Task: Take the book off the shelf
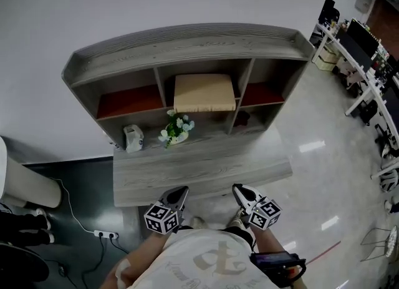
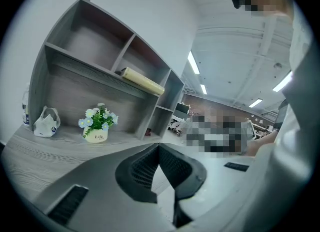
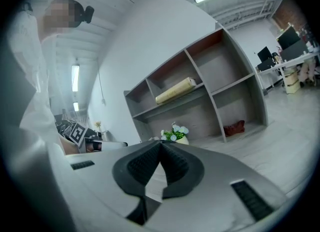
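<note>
The book (image 1: 204,92) is tan and lies flat on the upper shelf of the middle compartment of the grey wooden shelf unit (image 1: 187,41). It also shows as a pale slab in the left gripper view (image 2: 142,80) and the right gripper view (image 3: 175,90). Both grippers hang low at the near edge of the desk (image 1: 199,169), well short of the book. My left gripper (image 1: 177,195) is shut, its pads meeting at the tips (image 2: 159,146) with nothing between them. My right gripper (image 1: 242,193) is likewise shut and empty (image 3: 161,142).
A small pot of white flowers (image 1: 175,129) and a white pouch (image 1: 133,138) stand on the desk below the book. A dark red thing (image 1: 242,118) lies in the lower right compartment. A power strip (image 1: 105,235) lies on the floor at left; office desks (image 1: 368,75) stand at far right.
</note>
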The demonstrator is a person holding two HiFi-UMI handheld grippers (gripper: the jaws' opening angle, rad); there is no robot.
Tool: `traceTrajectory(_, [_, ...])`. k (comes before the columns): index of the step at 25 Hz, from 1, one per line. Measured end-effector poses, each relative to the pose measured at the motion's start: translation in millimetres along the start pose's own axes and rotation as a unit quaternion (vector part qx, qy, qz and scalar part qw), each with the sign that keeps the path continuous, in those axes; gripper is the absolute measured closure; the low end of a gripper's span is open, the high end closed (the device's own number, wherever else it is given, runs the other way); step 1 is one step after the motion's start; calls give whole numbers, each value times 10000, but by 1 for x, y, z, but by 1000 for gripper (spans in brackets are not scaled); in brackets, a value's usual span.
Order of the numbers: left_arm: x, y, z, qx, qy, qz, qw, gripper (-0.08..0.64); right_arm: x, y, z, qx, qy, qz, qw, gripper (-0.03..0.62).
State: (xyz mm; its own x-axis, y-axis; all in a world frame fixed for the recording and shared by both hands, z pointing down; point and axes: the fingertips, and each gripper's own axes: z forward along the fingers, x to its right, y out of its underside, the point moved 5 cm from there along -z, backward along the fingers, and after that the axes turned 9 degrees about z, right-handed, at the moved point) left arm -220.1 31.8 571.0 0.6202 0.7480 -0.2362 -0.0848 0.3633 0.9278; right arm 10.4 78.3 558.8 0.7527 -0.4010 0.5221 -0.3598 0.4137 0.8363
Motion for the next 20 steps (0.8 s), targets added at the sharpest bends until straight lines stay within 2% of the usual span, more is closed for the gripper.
traceTrajectory(20, [5, 2, 6, -137, 221, 172, 9995, 558, -3, -2, -2, -37, 207, 12, 9998, 588])
